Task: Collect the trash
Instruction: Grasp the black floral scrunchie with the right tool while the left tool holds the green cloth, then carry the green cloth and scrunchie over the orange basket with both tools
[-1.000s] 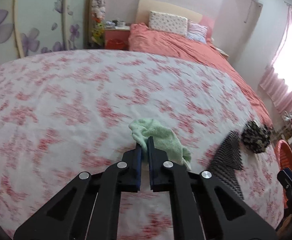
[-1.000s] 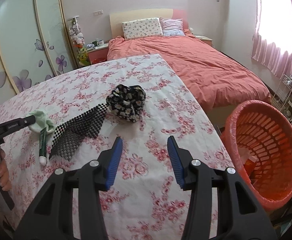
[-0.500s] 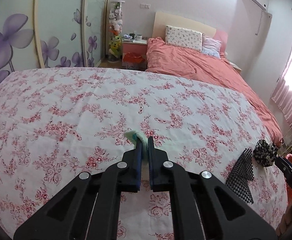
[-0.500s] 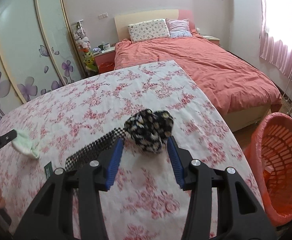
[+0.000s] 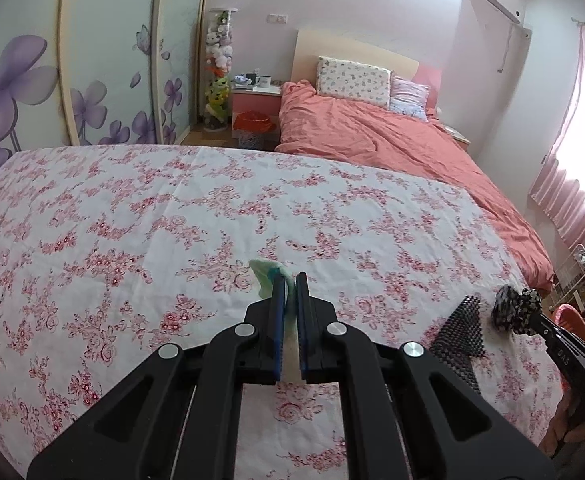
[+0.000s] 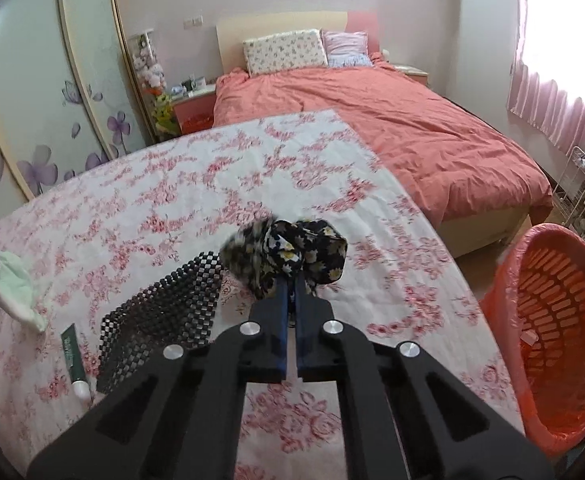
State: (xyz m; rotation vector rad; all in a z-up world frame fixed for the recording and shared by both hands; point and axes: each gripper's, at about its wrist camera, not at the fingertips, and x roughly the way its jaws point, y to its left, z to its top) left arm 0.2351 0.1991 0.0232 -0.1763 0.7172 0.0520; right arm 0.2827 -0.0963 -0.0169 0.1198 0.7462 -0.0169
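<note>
Right gripper (image 6: 291,286) now clamped on the dark floral cloth bundle (image 6: 288,254), jaws having just closed from spread wide around it half a second back; bundle bunched above the blue pads, sitting at the near right part of the flower-print tabletop (image 6: 172,184). Left gripper (image 5: 288,280) pressed together on the pale green cloth (image 5: 266,272), as it was a second ago, but with the cloth now carried off the tabletop and dangling at the far left of the right wrist view. Judged from this: two pieces of trash secured at once, one per hand, both ready for carrying to the orange basket (image 6: 552,320) standing on the floor off the right edge of the table. Basket already holding something small and light at its bottom, too unclear to name.

Counted: two grippers, both gripping. Two cloth items held, one green, one dark floral. Still lying loose on the tabletop: one black mesh mat (image 6: 160,316), touching the floral bundle at its far corner, and one green tube (image 6: 72,356) with a white cap just left of the mat. One basket. So likely two items left after this pair.
</note>
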